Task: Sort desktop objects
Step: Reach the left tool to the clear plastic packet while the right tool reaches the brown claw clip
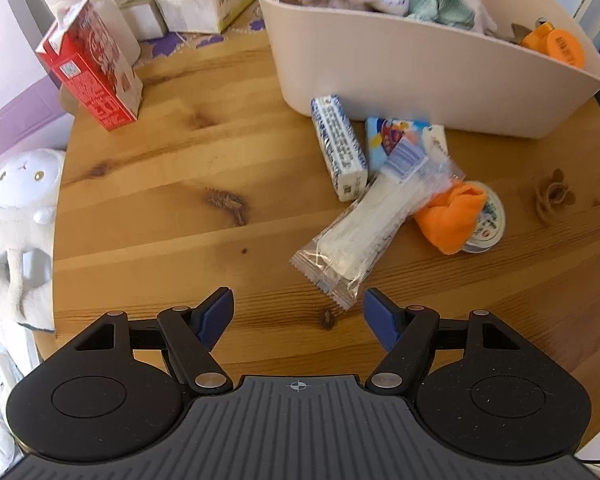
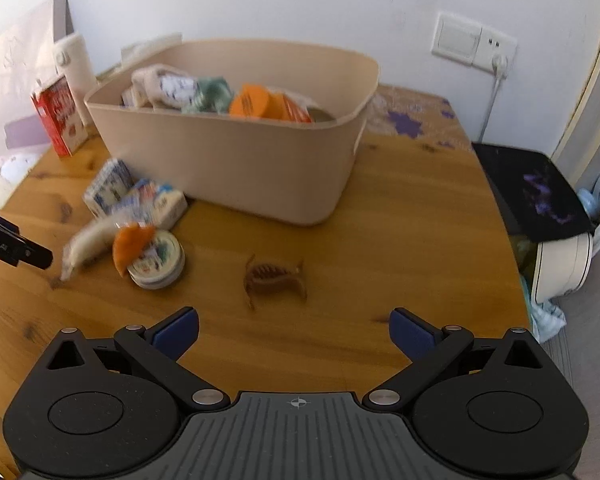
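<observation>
A: What's loose on the counter [image 1: 148, 184], by count?

B: Six things near the beige bin [image 1: 400, 76]: one blue-and-white box [image 1: 339, 148], one cartoon-printed packet [image 1: 392, 140] touching it, one small white packet [image 1: 436, 140] beside that, one clear wrapped pack [image 1: 364, 232] lying across them, one orange cloth [image 1: 452, 216] resting on one round tin [image 1: 488, 220], and one brown hair claw [image 2: 274, 280] apart from the pile. Standing further back: one red carton [image 1: 92, 68], one white flask [image 1: 84, 4] right behind it, and one tissue pack [image 1: 208, 0]

A: And inside the bin?

B: Rolled fabric in white and green, plus an orange-lidded container [image 1: 560, 46]. An exact count in there I cannot give

A: Where do the tongs sit?

B: The left tongs [image 1: 299, 312] are spread wide and hold nothing; the near corner of the clear wrapped pack lies just ahead of the right finger. The right tongs [image 2: 294, 330] are also wide and empty, with the hair claw just ahead, roughly centred in the gap. The pile with the tin sits off to their left

A: The surroundings?

B: The counter is knotty pine boards with a rounded edge. A white plush toy [image 1: 16, 216] sits past its left edge, a white wall carries one switch plate [image 2: 458, 38] and one socket with a plug in it, and a black-topped thing [image 2: 536, 192] stands right of the counter
</observation>
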`<act>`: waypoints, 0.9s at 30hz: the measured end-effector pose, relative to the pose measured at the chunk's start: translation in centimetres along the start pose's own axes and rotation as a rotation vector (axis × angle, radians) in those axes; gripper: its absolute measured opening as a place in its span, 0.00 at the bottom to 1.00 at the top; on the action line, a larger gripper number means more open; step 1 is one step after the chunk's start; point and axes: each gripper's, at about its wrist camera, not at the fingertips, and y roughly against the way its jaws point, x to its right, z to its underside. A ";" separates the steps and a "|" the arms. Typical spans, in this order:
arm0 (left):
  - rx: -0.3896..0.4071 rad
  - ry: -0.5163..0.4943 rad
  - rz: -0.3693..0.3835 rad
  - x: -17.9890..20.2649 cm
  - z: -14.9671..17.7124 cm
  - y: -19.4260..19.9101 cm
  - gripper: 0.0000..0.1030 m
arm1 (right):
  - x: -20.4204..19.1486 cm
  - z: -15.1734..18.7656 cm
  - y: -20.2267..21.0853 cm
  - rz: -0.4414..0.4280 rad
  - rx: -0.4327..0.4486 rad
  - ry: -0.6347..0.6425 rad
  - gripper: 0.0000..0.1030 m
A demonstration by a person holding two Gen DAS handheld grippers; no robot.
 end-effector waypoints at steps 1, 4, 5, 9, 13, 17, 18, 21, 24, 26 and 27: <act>-0.002 0.001 0.003 0.0 0.0 -0.2 0.71 | 0.1 0.1 -0.3 0.005 -0.010 0.000 1.00; -0.004 -0.001 0.007 0.0 -0.2 -0.6 0.71 | 0.3 0.4 -1.2 0.009 -0.040 0.001 1.00; -0.002 -0.003 0.009 0.0 -0.4 -0.8 0.71 | 0.4 0.4 -1.5 0.007 -0.049 0.001 1.00; 0.012 -0.012 0.014 0.4 -0.8 -1.4 0.71 | 0.3 0.5 -2.7 0.007 -0.079 0.012 1.00; 0.023 -0.021 0.020 0.7 -1.3 -1.9 0.71 | 0.1 0.2 -3.8 0.004 -0.101 0.028 1.00; 0.026 -0.028 0.024 1.0 -2.0 -2.7 0.71 | 0.0 0.0 -5.0 -0.008 -0.125 0.045 1.00; 0.025 -0.029 0.025 1.0 -2.1 -2.9 0.71 | 0.0 0.0 -5.3 -0.011 -0.130 0.049 1.00; 0.026 -0.029 0.026 1.2 -2.4 -3.3 0.71 | -0.1 -0.1 -6.0 -0.011 -0.139 0.058 1.00; 0.027 -0.031 0.032 1.5 -2.4 -3.7 0.71 | -0.2 -0.2 -6.6 -0.014 -0.144 0.063 1.00; 0.027 -0.036 0.036 1.7 -2.6 -3.9 0.71 | -0.3 -0.2 -6.9 -0.028 -0.136 0.064 1.00; 0.028 -0.038 0.039 1.7 -2.6 -4.1 0.71 | -0.4 -0.3 -7.0 -0.032 -0.131 0.065 1.00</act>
